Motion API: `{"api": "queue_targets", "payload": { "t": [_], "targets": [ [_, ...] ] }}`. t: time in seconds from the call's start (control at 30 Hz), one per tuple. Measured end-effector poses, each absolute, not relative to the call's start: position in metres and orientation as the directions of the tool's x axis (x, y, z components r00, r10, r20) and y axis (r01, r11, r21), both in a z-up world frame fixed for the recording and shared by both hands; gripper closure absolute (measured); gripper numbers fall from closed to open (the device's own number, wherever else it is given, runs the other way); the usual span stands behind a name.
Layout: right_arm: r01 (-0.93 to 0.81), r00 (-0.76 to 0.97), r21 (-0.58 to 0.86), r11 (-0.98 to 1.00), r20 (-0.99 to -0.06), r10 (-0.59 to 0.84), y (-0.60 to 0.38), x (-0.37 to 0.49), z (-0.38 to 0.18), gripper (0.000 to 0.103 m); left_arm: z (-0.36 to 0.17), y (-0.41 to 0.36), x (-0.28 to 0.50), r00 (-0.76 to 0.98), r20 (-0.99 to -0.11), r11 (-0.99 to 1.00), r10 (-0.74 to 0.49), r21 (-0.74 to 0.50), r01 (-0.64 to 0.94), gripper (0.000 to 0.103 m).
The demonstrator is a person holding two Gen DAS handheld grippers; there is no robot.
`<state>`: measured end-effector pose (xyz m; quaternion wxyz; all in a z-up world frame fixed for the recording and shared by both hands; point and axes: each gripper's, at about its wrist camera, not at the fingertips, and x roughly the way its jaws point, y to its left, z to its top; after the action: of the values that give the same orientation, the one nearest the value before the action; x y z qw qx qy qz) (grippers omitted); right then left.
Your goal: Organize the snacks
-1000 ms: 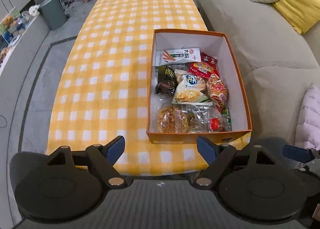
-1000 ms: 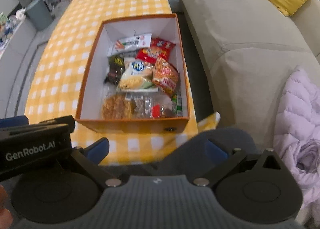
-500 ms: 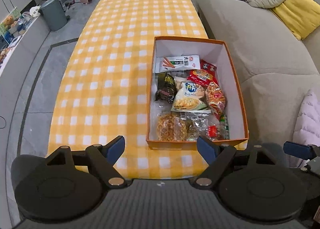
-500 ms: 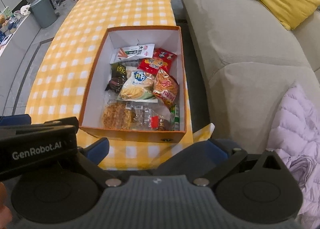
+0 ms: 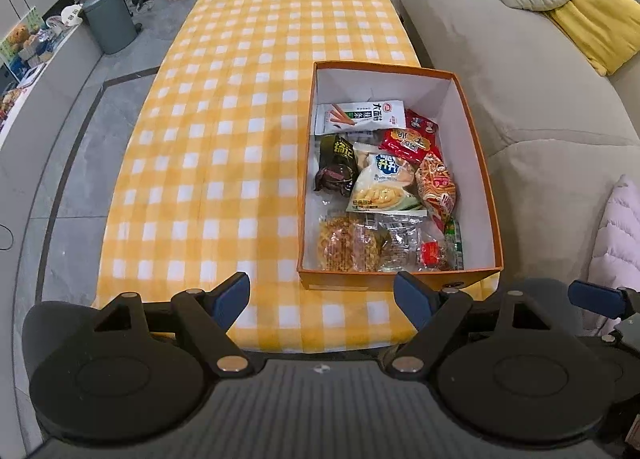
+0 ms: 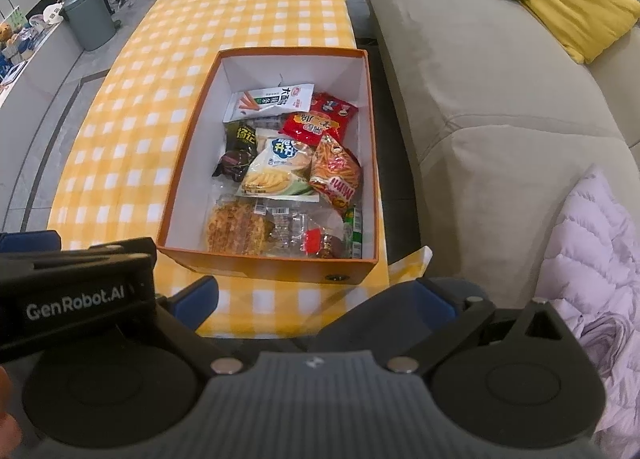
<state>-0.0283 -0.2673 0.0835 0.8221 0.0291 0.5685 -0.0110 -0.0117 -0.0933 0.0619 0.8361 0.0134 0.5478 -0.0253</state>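
An orange box (image 5: 478,147) with white inside walls stands on the near right part of the yellow checked table (image 5: 248,139); it also shows in the right wrist view (image 6: 188,147). It holds several snack packets: a white packet (image 5: 358,116), a red one (image 5: 406,143), an orange one (image 5: 436,185), a chip bag (image 5: 380,187), a round cracker pack (image 5: 340,245). My left gripper (image 5: 322,299) is open and empty, just short of the box's near wall. My right gripper (image 6: 316,299) is open and empty near the table's front edge.
A beige sofa (image 5: 520,79) with a yellow cushion (image 5: 592,31) runs along the table's right side. A pale pink jacket (image 6: 600,251) lies on it at the near right. A grey bin (image 5: 110,21) and a shelf stand at the far left.
Both grippers have drawn back and up from the box, so it sits farther away in both views. Both stay open and empty.
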Motion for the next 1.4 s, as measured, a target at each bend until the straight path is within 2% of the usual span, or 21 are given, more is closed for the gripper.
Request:
{"api": "queue_targets", "payload": {
  "t": [1.4],
  "targets": [
    [0.015, 0.371, 0.029, 0.999, -0.928, 0.022, -0.253, -0.048, 0.093, 0.004, 0.066, -0.084, -0.030, 0.398, -0.915, 0.997, -0.066, -0.045, 0.062, 0.007]
  ]
}}
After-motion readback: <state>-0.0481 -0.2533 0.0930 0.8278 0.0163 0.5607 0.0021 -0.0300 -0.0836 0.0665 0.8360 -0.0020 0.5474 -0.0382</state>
